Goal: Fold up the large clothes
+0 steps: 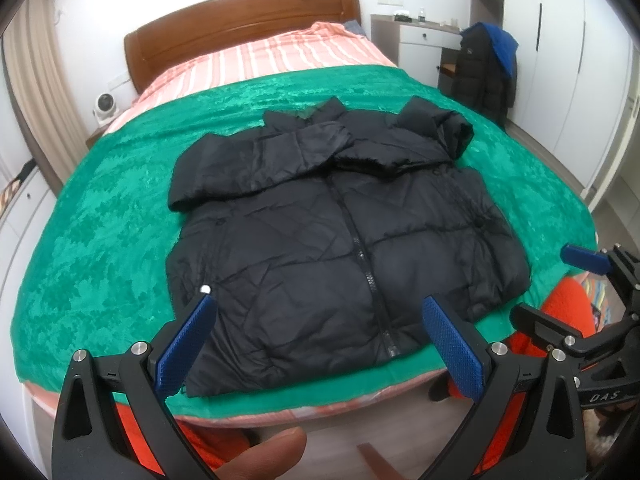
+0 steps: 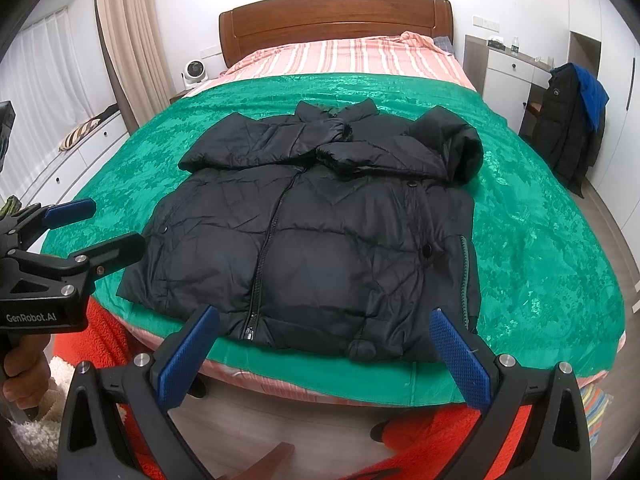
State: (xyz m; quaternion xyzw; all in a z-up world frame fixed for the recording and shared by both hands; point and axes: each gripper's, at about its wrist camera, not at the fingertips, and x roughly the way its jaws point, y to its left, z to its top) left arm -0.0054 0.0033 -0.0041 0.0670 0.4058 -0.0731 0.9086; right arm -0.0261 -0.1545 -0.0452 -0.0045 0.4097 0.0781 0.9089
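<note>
We hold both tongs wide, empty, at near bed edge: left tongs (image 1: 316,340) over hem left of zipper, right tongs (image 2: 324,350) over hem right side. Black jacket (image 1: 340,232) lies flat on green blanket (image 1: 100,216), just ahead, hem nearest. Long axis runs near to far. Sleeves crossed over chest; collar, hood farthest.

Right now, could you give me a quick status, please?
Left gripper and right gripper open, empty. Black jacket flat on green blanket, sleeves folded in. Nothing in the way.
</note>
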